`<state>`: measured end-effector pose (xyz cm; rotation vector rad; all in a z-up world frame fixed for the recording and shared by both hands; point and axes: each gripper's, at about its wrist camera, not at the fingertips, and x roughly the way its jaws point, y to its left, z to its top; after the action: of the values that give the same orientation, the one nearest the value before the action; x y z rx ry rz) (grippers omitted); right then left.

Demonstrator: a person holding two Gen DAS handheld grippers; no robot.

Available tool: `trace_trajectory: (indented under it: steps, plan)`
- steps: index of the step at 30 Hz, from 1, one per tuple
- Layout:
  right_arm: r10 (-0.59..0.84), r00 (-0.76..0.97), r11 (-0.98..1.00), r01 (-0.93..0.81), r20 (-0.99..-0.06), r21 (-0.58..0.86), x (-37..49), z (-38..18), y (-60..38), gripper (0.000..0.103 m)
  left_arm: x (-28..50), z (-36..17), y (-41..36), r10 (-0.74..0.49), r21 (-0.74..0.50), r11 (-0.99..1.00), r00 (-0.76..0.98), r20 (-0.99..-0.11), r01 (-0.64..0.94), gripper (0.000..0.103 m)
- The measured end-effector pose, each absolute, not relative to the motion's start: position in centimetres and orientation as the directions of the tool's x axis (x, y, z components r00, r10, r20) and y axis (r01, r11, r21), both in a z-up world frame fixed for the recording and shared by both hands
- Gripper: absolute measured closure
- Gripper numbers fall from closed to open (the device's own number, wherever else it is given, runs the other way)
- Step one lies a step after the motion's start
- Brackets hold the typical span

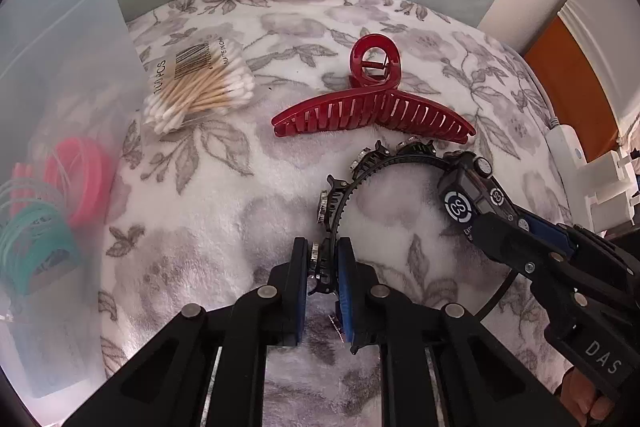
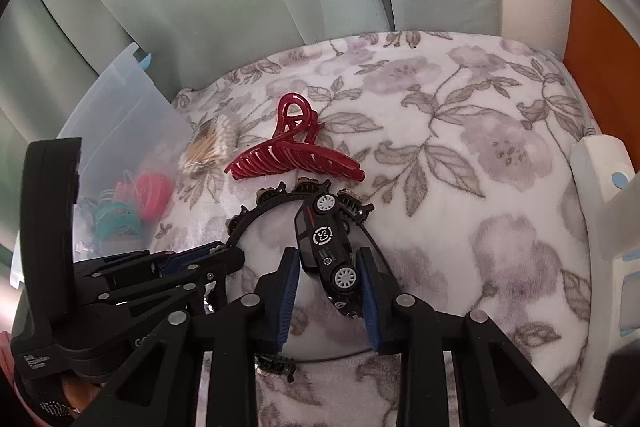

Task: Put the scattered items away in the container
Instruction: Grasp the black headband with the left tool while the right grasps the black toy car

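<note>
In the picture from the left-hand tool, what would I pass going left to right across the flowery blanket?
Clear plastic container with hair ties inside → packet of cotton swabs → red claw hair clip → black toy car, between the fingers of the right gripper → white power strip at the blanket's edge.

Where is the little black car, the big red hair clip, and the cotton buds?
toy car [image 2: 326, 247]: right wrist view, on its black roof by the round logo.
red claw clip [image 1: 372, 117]: left wrist view, on the toothed body.
cotton swabs pack [image 1: 202, 89]: left wrist view, on the wooden sticks.
</note>
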<state>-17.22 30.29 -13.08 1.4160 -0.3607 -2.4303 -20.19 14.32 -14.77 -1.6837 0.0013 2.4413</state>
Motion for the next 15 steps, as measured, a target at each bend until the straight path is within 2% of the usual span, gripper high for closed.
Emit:
trace_trajectory:
  steps: [15]
  plan:
    - [-0.446,-0.552,-0.841,-0.011,-0.704,0.541,-10.4,-10.9,33.5,0.075,-16.6,-13.5,12.2,0.094,-0.073,-0.995,-0.338,-0.936,-0.075,0.089]
